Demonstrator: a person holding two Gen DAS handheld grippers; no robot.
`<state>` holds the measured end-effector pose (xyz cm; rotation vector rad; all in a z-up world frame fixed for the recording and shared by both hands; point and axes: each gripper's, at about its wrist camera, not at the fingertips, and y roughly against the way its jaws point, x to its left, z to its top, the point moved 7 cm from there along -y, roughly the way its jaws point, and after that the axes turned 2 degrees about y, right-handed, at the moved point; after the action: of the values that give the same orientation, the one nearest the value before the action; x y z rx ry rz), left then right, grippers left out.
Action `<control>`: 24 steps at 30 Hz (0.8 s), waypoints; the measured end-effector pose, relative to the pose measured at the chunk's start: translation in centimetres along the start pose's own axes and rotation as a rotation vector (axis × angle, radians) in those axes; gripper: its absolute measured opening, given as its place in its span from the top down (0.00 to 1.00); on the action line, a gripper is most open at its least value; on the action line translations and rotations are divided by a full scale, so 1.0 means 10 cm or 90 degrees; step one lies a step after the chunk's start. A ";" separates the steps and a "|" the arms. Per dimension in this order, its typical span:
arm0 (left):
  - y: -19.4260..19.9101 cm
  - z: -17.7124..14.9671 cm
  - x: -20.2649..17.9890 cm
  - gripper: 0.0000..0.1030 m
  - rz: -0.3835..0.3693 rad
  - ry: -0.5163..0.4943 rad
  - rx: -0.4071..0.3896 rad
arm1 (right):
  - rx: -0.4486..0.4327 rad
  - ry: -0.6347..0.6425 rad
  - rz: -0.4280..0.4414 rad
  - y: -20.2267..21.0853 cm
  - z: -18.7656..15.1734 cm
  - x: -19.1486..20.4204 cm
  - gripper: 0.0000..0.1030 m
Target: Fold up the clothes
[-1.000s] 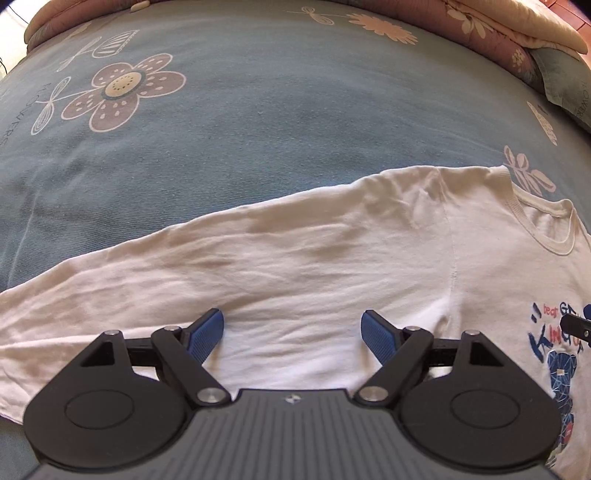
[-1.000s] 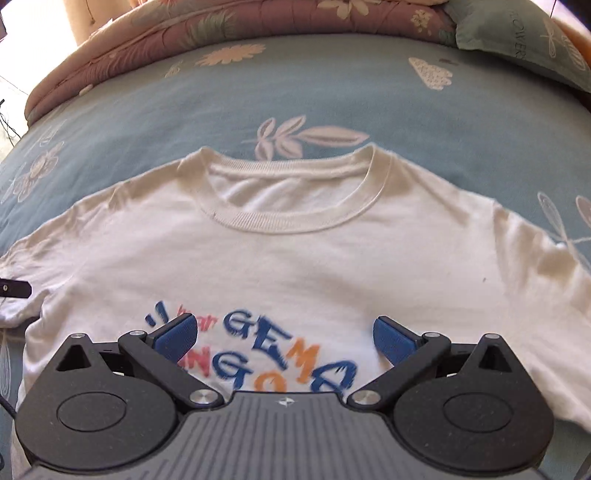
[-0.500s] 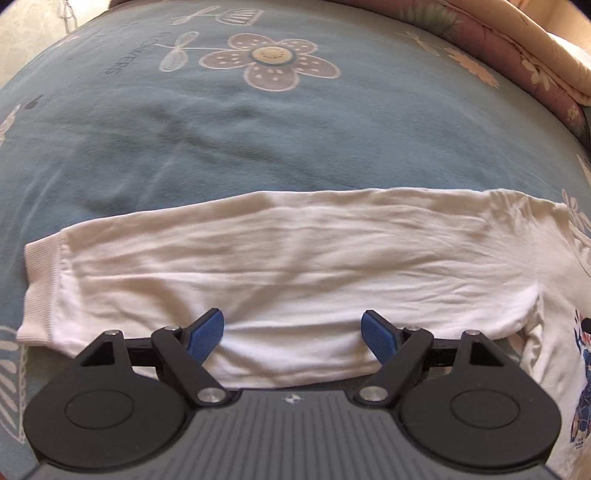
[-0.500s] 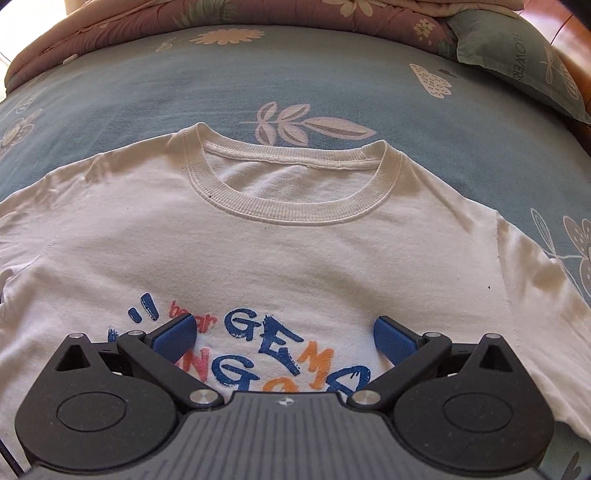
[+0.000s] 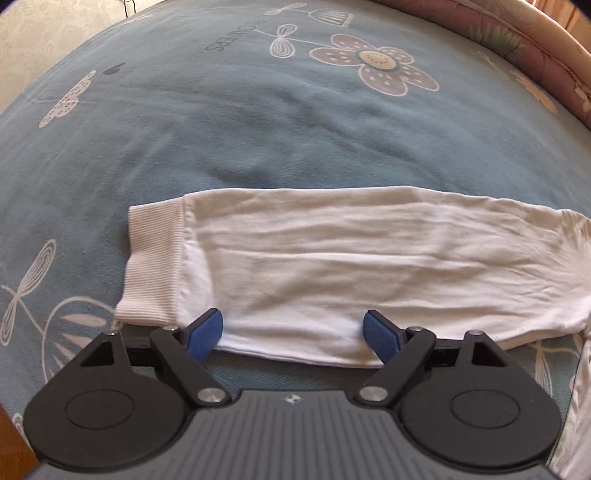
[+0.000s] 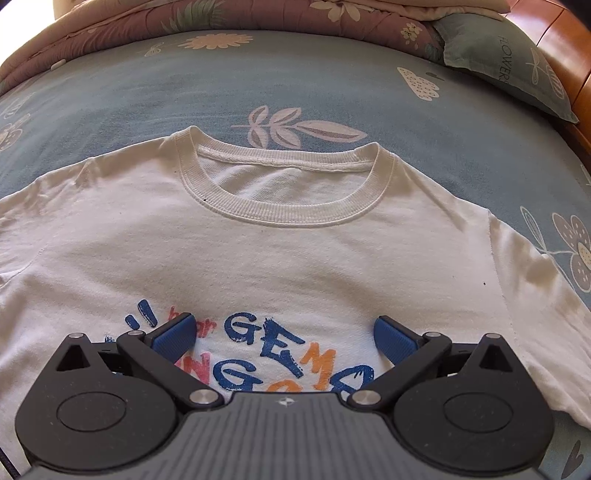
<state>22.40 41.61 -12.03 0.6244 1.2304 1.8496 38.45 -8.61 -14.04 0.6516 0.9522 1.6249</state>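
Note:
A white long-sleeved shirt lies flat on the bed, front side up. In the left wrist view its long sleeve (image 5: 332, 266) stretches sideways, with the ribbed cuff (image 5: 153, 266) at the left end. My left gripper (image 5: 293, 334) hovers open over the sleeve's near edge, close to the cuff, with nothing between its blue pads (image 5: 205, 334). The right wrist view shows the shirt's chest (image 6: 280, 266), its round ribbed collar (image 6: 291, 214) and coloured printed letters (image 6: 291, 354). My right gripper (image 6: 284, 338) stands open above the letters, holding nothing.
A blue bedsheet with flower prints (image 5: 258, 122) covers the bed all round the shirt. A pink floral quilt (image 6: 221, 18) is bunched along the far side. A grey-green pillow (image 6: 506, 66) and a wooden headboard (image 6: 569, 48) sit at the far right.
My left gripper has travelled left along the sleeve, from near the shoulder to the cuff end. My right gripper has moved slightly closer to the collar. Both stayed open.

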 end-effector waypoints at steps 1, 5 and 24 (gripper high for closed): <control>0.02 0.05 -0.02 0.21 -0.003 -0.001 -0.005 | 0.000 -0.001 -0.001 0.00 0.00 0.00 0.00; -0.03 0.09 -0.13 0.19 -0.016 -0.027 -0.014 | -0.003 -0.006 -0.010 0.00 0.00 0.01 0.00; 0.06 0.25 -0.54 0.18 -0.049 -0.165 -0.080 | -0.032 -0.012 0.024 0.25 0.09 0.33 0.00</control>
<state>27.03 38.24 -10.34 0.7112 0.9498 1.7060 37.01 -5.43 -11.68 0.6533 0.8867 1.6684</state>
